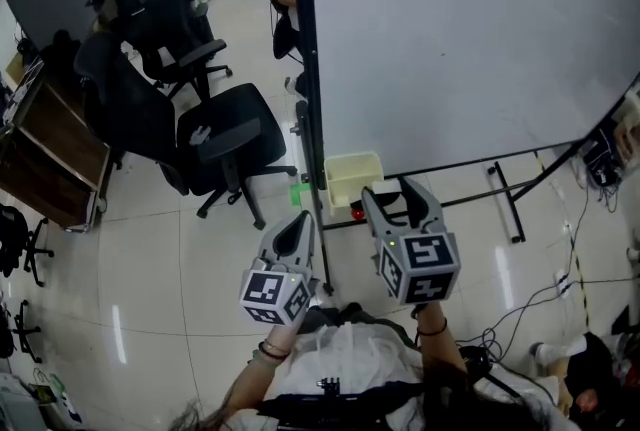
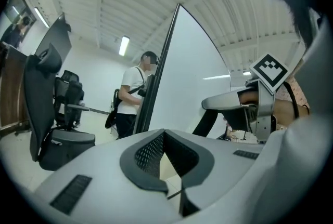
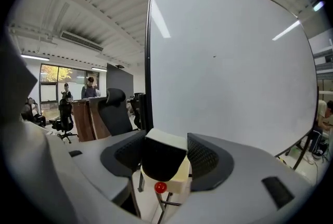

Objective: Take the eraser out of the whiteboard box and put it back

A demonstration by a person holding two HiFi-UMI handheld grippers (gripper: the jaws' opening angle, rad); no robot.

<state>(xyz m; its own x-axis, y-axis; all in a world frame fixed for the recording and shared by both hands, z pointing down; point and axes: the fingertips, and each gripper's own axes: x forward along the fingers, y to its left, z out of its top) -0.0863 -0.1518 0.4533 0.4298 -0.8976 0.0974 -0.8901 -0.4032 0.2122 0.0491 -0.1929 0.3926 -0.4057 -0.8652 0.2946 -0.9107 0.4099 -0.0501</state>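
My right gripper (image 1: 392,197) is shut on the eraser (image 3: 162,159), a black block with a white top, gripped between the two meshed pads. It hangs just above and in front of the cream whiteboard box (image 1: 352,177), which hangs at the lower left corner of the whiteboard (image 1: 450,39); the box (image 3: 181,180) shows behind the eraser. A small red knob (image 3: 160,187) sits below the box. My left gripper (image 1: 301,222) hovers left of the board's edge, shut and with nothing held; in its own view the left gripper (image 2: 170,166) shows a narrow slit.
Black office chairs (image 1: 225,134) stand to the left on the tiled floor. A person (image 2: 132,95) stands beyond the board's black frame (image 1: 305,69). The board's stand legs (image 1: 505,199) and cables (image 1: 560,289) lie to the right. A wooden cabinet (image 1: 55,154) is far left.
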